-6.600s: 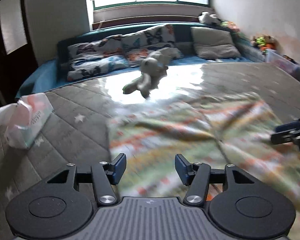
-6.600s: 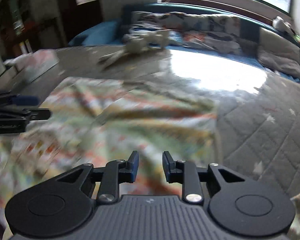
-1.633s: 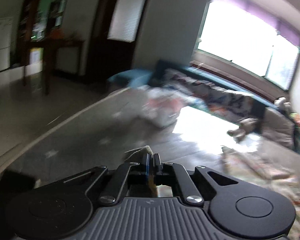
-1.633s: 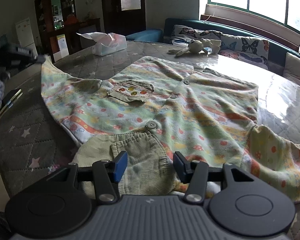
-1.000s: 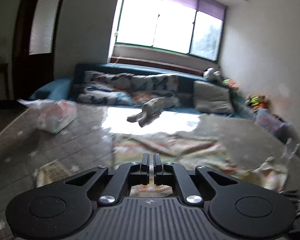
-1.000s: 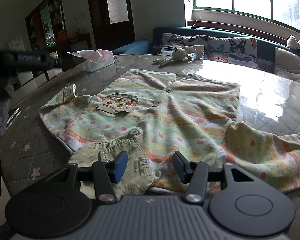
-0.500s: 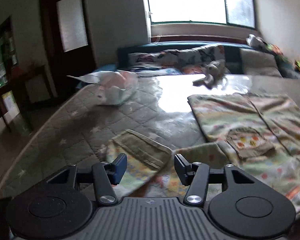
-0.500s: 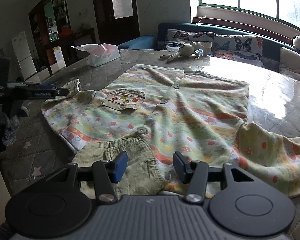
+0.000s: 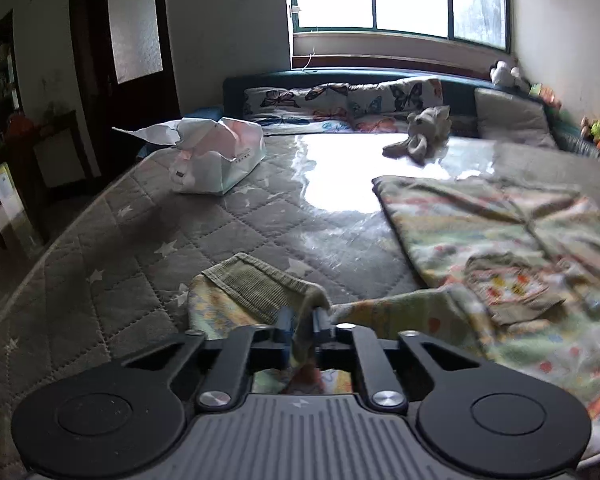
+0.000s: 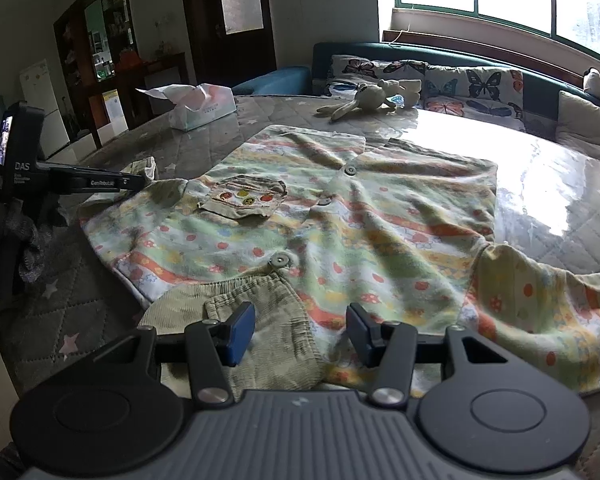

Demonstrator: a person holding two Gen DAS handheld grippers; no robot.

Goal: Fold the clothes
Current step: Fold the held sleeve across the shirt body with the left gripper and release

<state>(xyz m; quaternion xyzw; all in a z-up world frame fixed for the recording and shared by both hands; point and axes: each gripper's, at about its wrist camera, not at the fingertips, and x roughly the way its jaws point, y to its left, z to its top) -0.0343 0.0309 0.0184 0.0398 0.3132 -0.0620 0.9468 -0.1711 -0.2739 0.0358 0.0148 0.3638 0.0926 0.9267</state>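
1. A patterned shirt [image 10: 340,216] lies spread flat, front up, on a quilted table [image 9: 112,248].
2. The left gripper [image 9: 302,322] is clenched on the shirt's sleeve cuff [image 9: 260,284].
3. The right gripper [image 10: 300,330] hovers released above the shirt's collar [image 10: 252,320].

A: What carries it all?

B: A grey quilted surface [image 10: 72,276] with pale stars, glossy under the window, maybe a clear cover.

A: And directly on it?

B: A patterned shirt [image 10: 340,216] spread flat at mid-frame, one sleeve [image 10: 540,304] trailing to the lower right. A tissue box [image 10: 202,110] sits at upper left, a plush rabbit [image 10: 368,100] at top centre, well apart from each other.
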